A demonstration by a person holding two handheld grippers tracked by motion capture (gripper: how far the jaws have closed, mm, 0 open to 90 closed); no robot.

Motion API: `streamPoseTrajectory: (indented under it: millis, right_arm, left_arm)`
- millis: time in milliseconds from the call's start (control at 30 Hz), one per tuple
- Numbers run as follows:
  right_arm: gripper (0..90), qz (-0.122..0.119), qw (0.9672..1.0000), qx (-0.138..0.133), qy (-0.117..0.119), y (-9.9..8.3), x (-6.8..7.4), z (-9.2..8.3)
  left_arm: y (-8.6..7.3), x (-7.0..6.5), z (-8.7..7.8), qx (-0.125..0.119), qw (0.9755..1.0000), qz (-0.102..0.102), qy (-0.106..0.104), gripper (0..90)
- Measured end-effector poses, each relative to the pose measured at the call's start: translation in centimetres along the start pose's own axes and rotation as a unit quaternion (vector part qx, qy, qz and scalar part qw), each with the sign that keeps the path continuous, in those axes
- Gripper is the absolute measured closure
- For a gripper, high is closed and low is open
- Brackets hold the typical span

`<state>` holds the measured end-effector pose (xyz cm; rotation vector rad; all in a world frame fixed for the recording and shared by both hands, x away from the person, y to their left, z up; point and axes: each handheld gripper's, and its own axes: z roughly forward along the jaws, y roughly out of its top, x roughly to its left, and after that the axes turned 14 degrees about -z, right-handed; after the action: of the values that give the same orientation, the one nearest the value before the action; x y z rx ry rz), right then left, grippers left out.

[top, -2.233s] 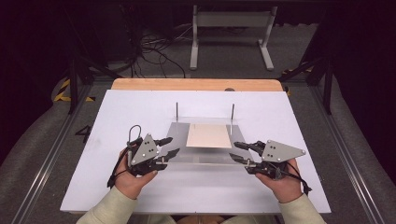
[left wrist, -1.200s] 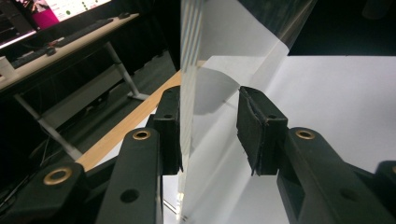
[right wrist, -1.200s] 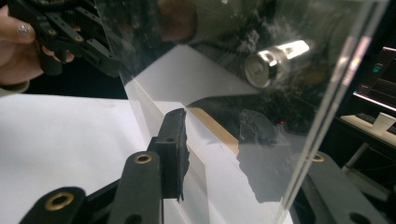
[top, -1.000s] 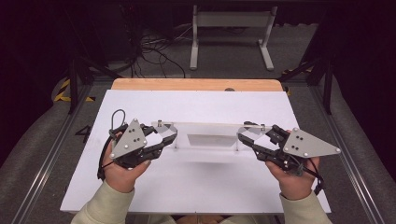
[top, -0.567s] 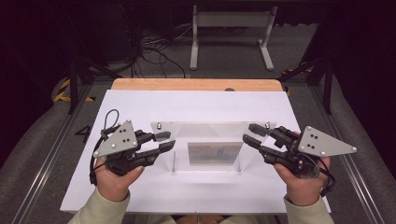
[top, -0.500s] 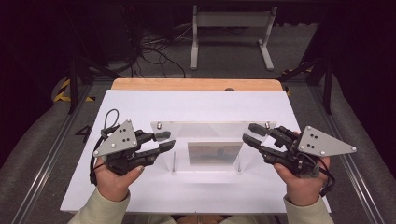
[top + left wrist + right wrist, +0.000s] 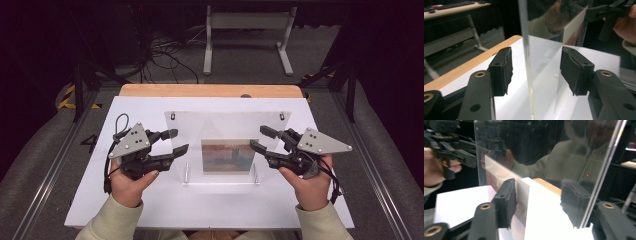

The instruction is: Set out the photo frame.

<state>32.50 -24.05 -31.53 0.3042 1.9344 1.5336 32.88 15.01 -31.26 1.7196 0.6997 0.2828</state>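
Item: clear upright acrylic panel [image 7: 227, 131] w/ small colour picture card [image 7: 228, 156] in its lower middle, standing mid white table top [image 7: 150, 200]; long axis runs left-right, broad face toward person.

L hand [image 7: 127, 182]: forearm in cream sleeve enters from bottom, black left gripper [image 7: 176, 141] angled inward toward panel's left edge. Jaws spread, one either side of edge; in left gripper view pads [image 7: 501, 71] clear of the sheet, not touching.

R hand [image 7: 310, 187]: mirrored pose, black right gripper [image 7: 259, 138] at panel's right edge. Jaws spread astride edge; no contact seen in right gripper view.

Light wood strip [image 7: 210, 90] along table's far edge.
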Motion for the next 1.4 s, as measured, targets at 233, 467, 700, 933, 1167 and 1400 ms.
streamPoseTrajectory:
  millis: [233,467,700,933,1167,1400]
  right_arm:
    - [33.9,0.021,0.9997,0.005,-0.009,-2.0,-1.6,0.9]
    - [28.6,0.013,0.9994,0.016,-0.027,-1.8,-1.7,0.3]
    - [24.3,0.009,0.9978,0.052,-0.039,-2.0,-2.0,-2.3]
    - [23.4,0.032,0.9951,0.083,-0.044,-4.5,-2.4,-4.2]
    - [23.3,0.061,0.9892,0.123,-0.051,-8.2,-2.1,-5.5]
    - [23.0,0.080,0.9824,0.160,-0.054,-12.2,-1.6,-6.0]
  left_arm:
    - [-0.6,0.8,0.1,0.011,0.9996,-0.011,0.024,38.7]
    - [-1.0,1.4,-0.5,0.022,0.9990,-0.018,0.033,36.0]
    - [-2.7,2.7,-2.2,0.030,0.9977,-0.042,0.044,32.1]
    - [-5.0,4.0,-2.9,0.050,0.9944,-0.069,0.063,31.5]
    - [-9.0,5.2,-3.4,0.064,0.9912,-0.095,0.067,30.4]
    - [-11.9,6.7,-3.4,0.068,0.9901,-0.101,0.072,32.3]
